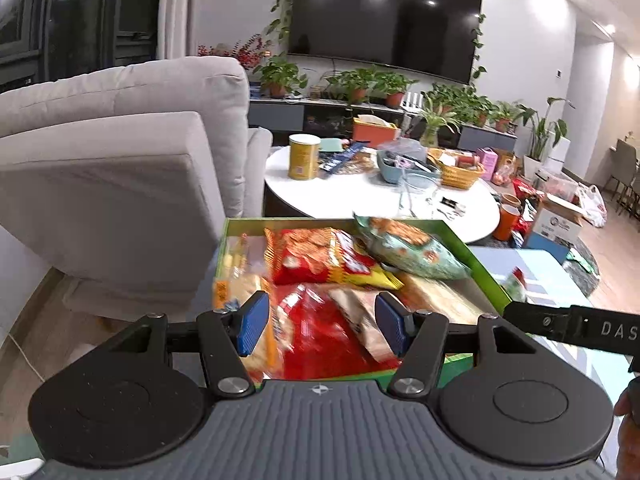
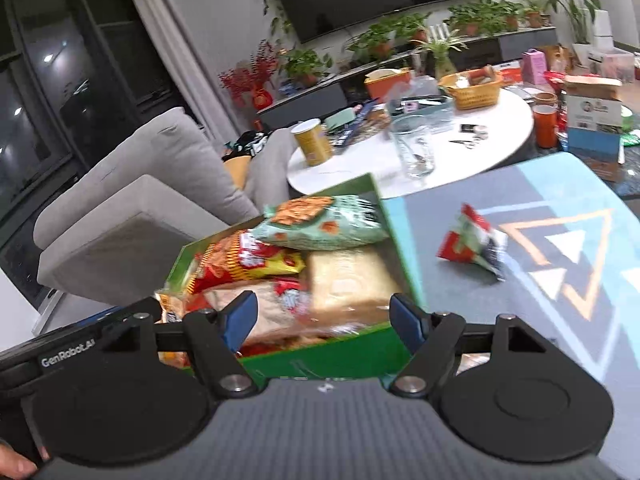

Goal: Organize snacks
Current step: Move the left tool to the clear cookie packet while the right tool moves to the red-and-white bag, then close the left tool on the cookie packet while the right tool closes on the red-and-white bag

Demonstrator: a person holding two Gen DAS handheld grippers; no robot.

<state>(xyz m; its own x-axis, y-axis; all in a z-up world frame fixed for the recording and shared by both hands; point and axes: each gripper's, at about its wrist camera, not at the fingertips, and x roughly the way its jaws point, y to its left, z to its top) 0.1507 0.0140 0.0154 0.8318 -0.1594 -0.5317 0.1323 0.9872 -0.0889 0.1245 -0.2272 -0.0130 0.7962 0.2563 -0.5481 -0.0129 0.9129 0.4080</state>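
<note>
A green box (image 1: 482, 268) (image 2: 394, 220) holds several snack bags: a pale green bag (image 1: 408, 250) (image 2: 324, 222) on top at the far side, a red and yellow bag (image 1: 320, 258) (image 2: 244, 262), a red bag (image 1: 320, 332) and a tan pack (image 2: 348, 284). My left gripper (image 1: 320, 326) is open and empty above the box's near part. My right gripper (image 2: 324, 320) is open and empty over the box's near edge. A small red, green and dark snack packet (image 2: 474, 246) (image 1: 516, 280) lies on the patterned mat right of the box.
The blue and grey mat (image 2: 540, 216) covers the surface right of the box. A grey sofa (image 1: 120, 168) stands to the left. Behind is a white round table (image 1: 380, 200) with a yellow can (image 1: 304, 156), a glass (image 2: 414, 146) and baskets.
</note>
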